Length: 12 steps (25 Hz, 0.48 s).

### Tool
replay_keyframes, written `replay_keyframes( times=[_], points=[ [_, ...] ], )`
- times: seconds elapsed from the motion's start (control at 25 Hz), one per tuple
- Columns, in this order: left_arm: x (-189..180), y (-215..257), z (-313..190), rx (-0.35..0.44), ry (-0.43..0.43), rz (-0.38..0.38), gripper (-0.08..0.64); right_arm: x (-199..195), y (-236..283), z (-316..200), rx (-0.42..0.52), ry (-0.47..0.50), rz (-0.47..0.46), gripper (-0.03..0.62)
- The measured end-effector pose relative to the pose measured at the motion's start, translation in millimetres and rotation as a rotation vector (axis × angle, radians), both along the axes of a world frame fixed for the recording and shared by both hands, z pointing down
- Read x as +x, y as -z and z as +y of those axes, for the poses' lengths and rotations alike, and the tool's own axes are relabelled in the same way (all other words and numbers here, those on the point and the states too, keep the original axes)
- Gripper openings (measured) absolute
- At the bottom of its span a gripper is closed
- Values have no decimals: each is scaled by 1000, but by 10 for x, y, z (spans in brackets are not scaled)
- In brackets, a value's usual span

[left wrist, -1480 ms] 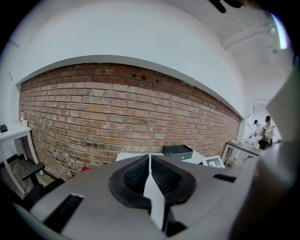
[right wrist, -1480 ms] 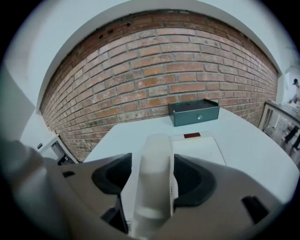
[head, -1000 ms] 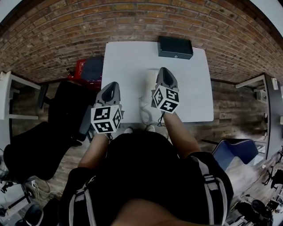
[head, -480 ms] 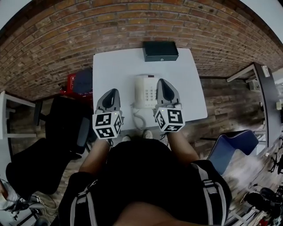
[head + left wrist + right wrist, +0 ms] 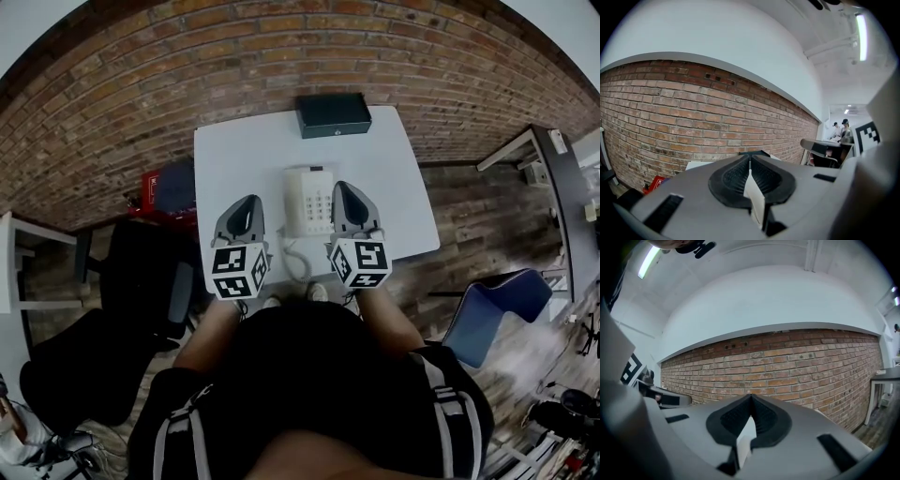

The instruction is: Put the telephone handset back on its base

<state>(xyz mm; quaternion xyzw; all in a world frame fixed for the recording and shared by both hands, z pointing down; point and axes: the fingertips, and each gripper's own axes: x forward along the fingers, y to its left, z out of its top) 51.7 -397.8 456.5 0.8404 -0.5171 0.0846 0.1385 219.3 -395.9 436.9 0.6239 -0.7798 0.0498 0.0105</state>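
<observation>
Nothing legible anywhere. The telephone (image 5: 309, 200) keypad is too small for its digits, the red box (image 5: 148, 178) bears a pale label (unreadable) — and the cubes on the left gripper (image 5: 248, 201) and right gripper (image 5: 342, 187) carry only square markers.

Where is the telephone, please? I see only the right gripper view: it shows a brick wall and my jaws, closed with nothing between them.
Observer: In the head view the telephone sits on the white table, just left of the right gripper.
Operator: Is the handset already on it?
Observer: A long white shape along its left side looks like the handset in its cradle, but it is too small to be sure.
Operator: And my other gripper?
Observer: The left gripper has its jaws together and holds nothing.
</observation>
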Motion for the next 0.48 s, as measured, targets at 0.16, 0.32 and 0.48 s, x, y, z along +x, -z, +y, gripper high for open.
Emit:
replay_keyframes(
  times=[0.16, 0.32, 0.48],
  points=[
    [-2, -17, -1, -4, -7, -2, 12, -31, -43, -1, -9, 1, -3, -2],
    [-26, -18, 1, -7, -6, -4, 12, -64, -49, -6, -13, 7, -12, -2],
    [-35, -19, -12, -8, -2, -6, 12, -67, -68, -21, -19, 9, -18, -2]
  ],
)
